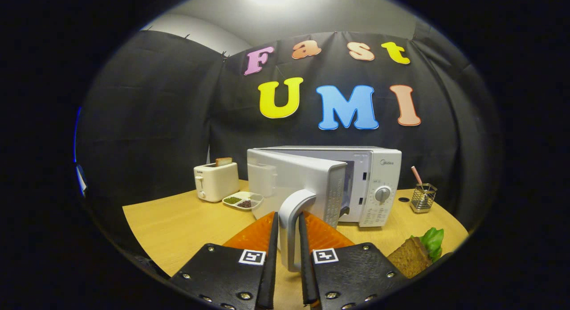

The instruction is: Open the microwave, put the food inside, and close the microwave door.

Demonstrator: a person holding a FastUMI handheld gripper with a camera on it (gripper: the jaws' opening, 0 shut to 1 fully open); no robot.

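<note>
White microwave [352, 185] at table centre, door [296, 183] swung partly open; gripper [288, 227] fingers narrowed, clamped on the door handle [291, 225] between them. Sandwich [416, 252] lies near right on wooden table [178, 225].

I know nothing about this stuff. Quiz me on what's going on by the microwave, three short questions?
1. True or false: the microwave door stands partly open.
2. What sits between the fingers of the hand-held gripper? A) the toaster's lever B) the door handle C) the dial
3. Fill in: a slice of ____ sticks up from the toaster.

Key:
1. True.
2. B; the fingers flank the handle.
3. Bread.
</note>
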